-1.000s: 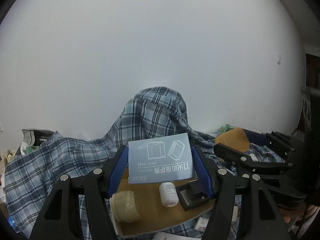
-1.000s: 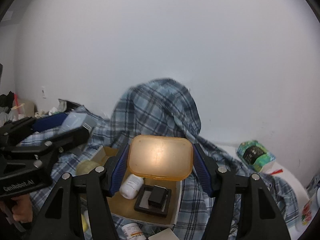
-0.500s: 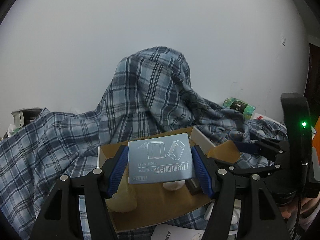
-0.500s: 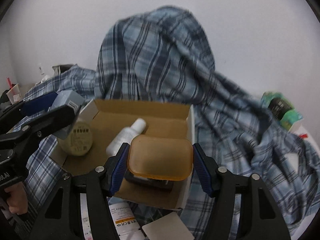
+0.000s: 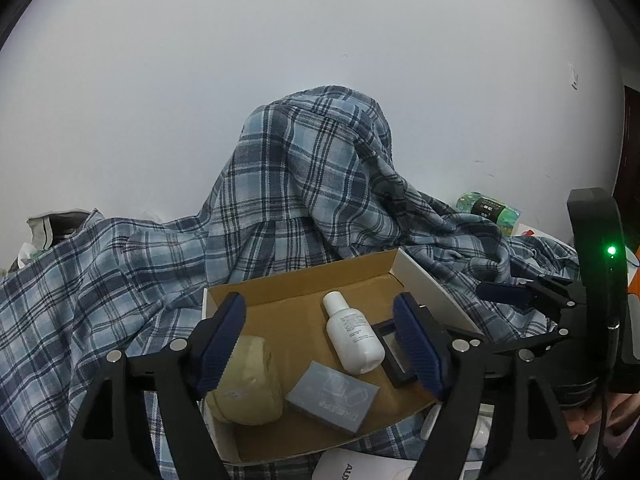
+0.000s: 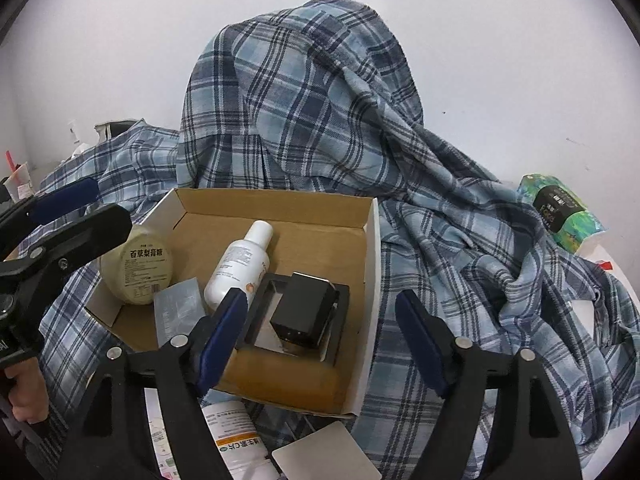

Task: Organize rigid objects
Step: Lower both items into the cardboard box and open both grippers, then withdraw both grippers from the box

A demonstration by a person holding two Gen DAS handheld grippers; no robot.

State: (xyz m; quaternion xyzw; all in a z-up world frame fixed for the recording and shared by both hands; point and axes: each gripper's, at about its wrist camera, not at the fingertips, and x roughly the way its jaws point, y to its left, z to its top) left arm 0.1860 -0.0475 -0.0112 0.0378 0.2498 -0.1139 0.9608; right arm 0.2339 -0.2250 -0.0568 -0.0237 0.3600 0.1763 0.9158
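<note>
Now both my left gripper [image 5: 320, 344] and right gripper [image 6: 320, 344] are released and empty, the grey box [image 5: 332, 401] lies in the cardboard box [image 6: 370, 280] at 6 o'clock, so next I must pick another loose item.

"百草梨膏糖" on beige jar [image 6: 137, 269] lid

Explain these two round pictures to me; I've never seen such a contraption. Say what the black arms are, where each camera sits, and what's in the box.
A person holds a pair of tongs in each hand, each carrying a fisheye camera looking along its blue-padded fingers. One picture shows the left tongs, the other the right tongs. Both are open and hold nothing. Below them a cardboard box sits on a plaid cloth. In it lie a white bottle, a beige jar, a grey packet and a black block on a black tray.
</note>
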